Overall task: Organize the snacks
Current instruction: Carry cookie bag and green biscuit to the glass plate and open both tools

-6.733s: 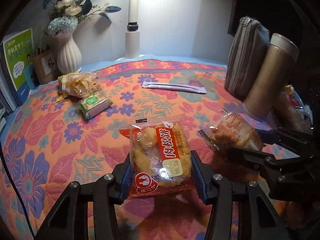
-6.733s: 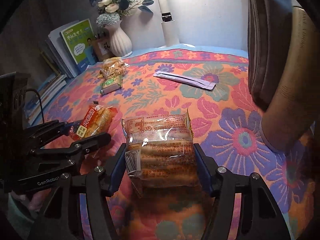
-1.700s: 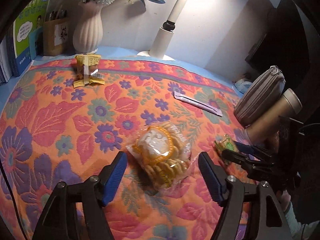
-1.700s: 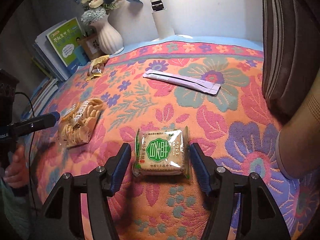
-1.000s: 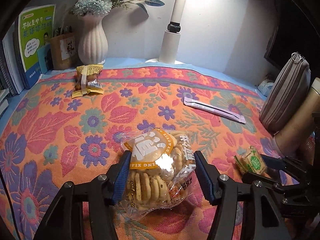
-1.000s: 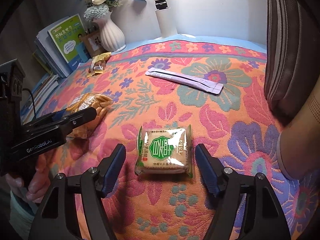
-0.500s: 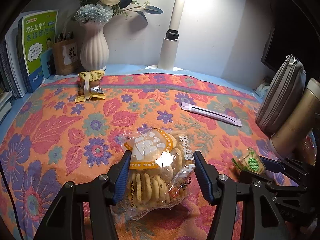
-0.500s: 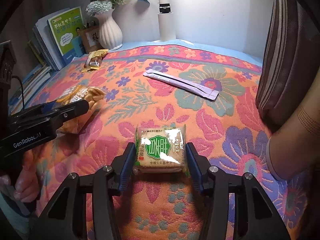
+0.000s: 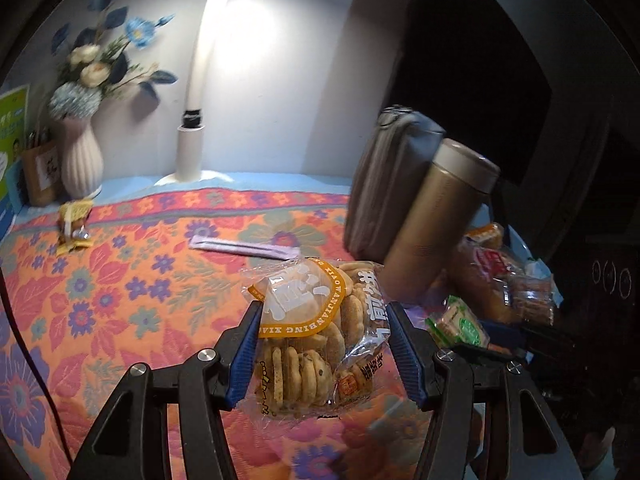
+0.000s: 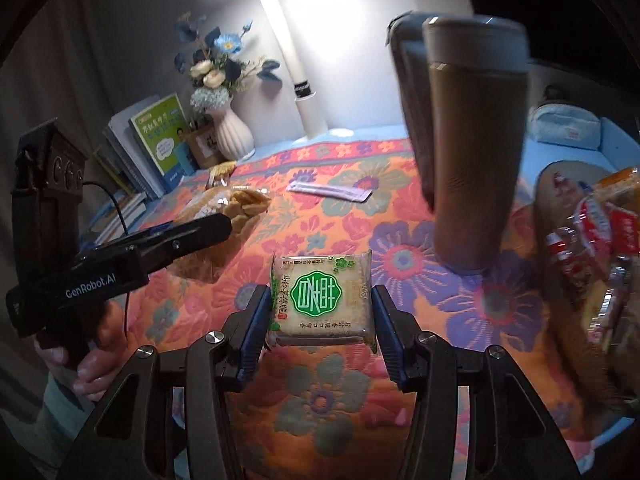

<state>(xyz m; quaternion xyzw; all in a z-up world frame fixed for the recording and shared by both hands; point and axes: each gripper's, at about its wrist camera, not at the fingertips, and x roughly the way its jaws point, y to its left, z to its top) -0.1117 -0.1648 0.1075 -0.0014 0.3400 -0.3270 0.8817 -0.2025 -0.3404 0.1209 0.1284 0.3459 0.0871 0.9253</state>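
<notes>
My left gripper (image 9: 324,344) is shut on a clear bag of round biscuits (image 9: 316,328) with an orange label, lifted off the floral cloth (image 9: 132,292). My right gripper (image 10: 320,316) is shut on a square cracker packet (image 10: 322,296) with a green emblem, also held above the cloth. In the left wrist view that packet (image 9: 460,326) and the right gripper show at the right. In the right wrist view the left gripper (image 10: 160,244) holds the biscuit bag (image 10: 228,216) at the left. A pile of wrapped snacks (image 9: 500,284) lies at the far right (image 10: 592,248).
A bronze flask (image 9: 436,224) and a grey pouch (image 9: 384,176) stand right of centre, close ahead. A purple sachet (image 9: 244,246) and a yellow snack (image 9: 74,226) lie on the cloth. A vase (image 9: 80,160), lamp post (image 9: 192,148) and books (image 10: 156,140) line the back.
Both grippers have risen and swung to the right with their packets. The flask, pouch and snack pile now loom much closer. The right gripper's jaws closed on the cracker packet one second ago.
</notes>
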